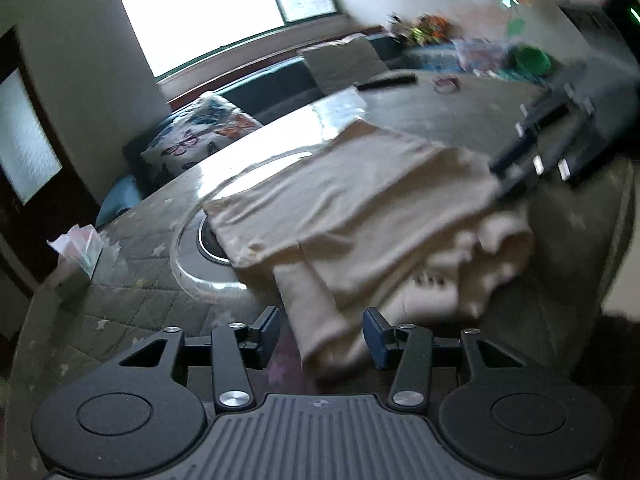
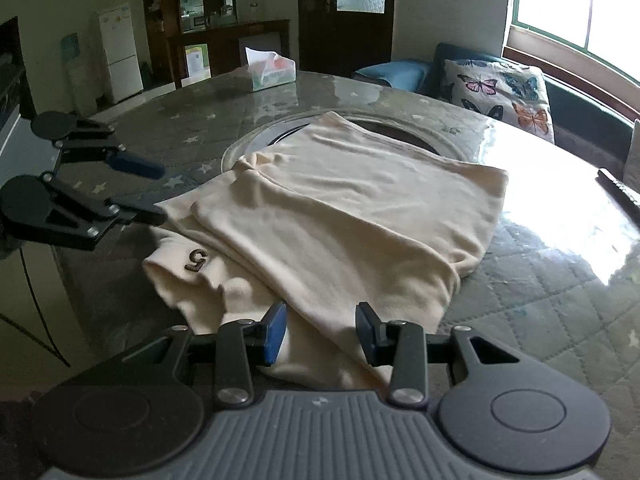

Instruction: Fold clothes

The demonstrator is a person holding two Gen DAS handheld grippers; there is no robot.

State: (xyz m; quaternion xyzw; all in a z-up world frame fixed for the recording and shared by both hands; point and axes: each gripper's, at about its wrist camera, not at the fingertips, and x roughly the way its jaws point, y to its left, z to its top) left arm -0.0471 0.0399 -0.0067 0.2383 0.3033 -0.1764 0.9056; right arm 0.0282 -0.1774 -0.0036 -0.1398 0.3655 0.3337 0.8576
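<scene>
A cream garment point(image 2: 340, 208) lies folded on the round table, with a dark "5" patch point(image 2: 197, 259) on a lower layer; it also shows in the left wrist view point(image 1: 352, 216). My left gripper point(image 1: 321, 338) is open and empty, its jaws on either side of the garment's near edge; it also appears in the right wrist view point(image 2: 154, 192). My right gripper point(image 2: 321, 332) is open and empty over the garment's other near edge. It shows blurred in the left wrist view point(image 1: 516, 176), beside the garment's far corner.
The round table point(image 2: 540, 280) has a quilted star-pattern cover under glass and a glass turntable point(image 2: 244, 148). A tissue box point(image 2: 269, 68) stands at its far edge. A dark remote point(image 1: 386, 82) lies on the table. A sofa with a butterfly cushion point(image 2: 496, 92) stands behind.
</scene>
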